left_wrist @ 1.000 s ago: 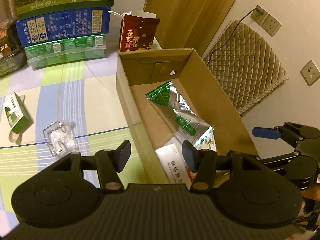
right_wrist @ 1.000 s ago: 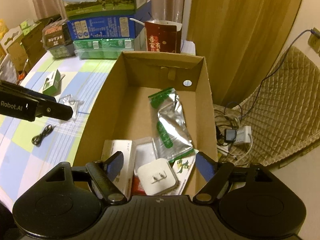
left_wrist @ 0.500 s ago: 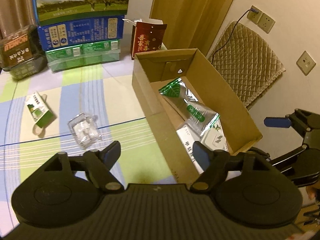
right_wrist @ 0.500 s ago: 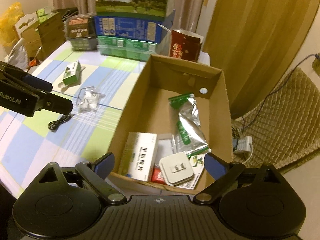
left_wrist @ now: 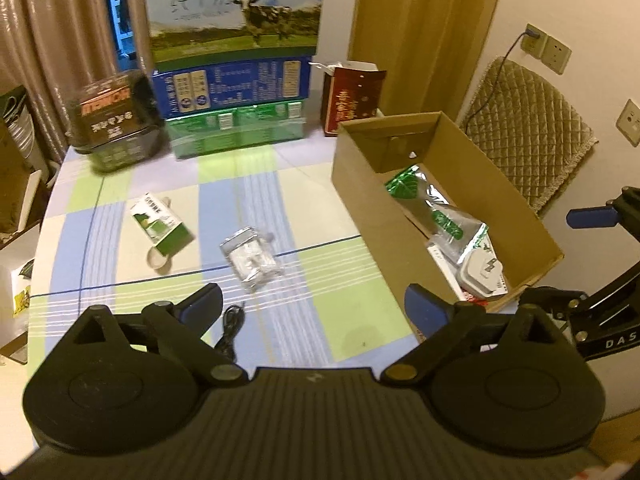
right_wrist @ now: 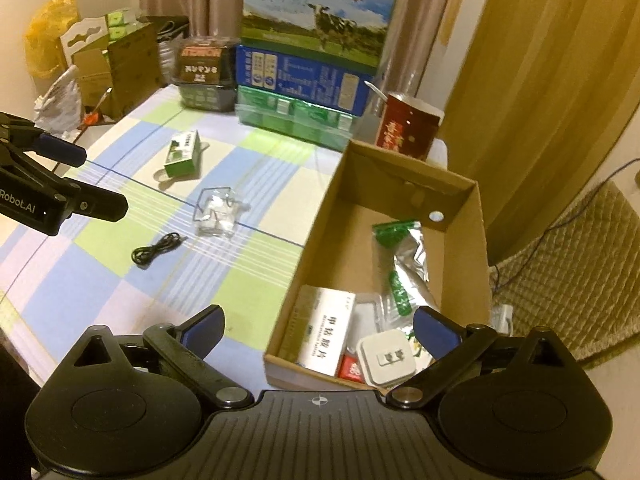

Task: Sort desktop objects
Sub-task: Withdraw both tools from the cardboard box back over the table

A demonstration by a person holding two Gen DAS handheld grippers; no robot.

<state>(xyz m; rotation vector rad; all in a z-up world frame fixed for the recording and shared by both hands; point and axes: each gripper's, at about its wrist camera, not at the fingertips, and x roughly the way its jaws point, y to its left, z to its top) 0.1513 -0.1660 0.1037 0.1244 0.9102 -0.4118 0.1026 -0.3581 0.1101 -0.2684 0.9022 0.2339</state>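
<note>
Both grippers, left gripper [left_wrist: 312,306] and right gripper [right_wrist: 320,326], hover spread wide.

Cardboard box [right_wrist: 460,200], open top, sits at the table's right edge. Inside: silver/green foil pouch [right_wrist: 404,264] lying flat along the middle; white med box [right_wrist: 326,330], white adapter [right_wrist: 386,358] and a small red item [right_wrist: 352,368] at the near end. Left of box on the cloth: clear plastic pack [right_wrist: 216,214] nearest, black cable [right_wrist: 158,249] coiled further left, green/white carton [right_wrist: 183,153] on its side, far-left.
</note>
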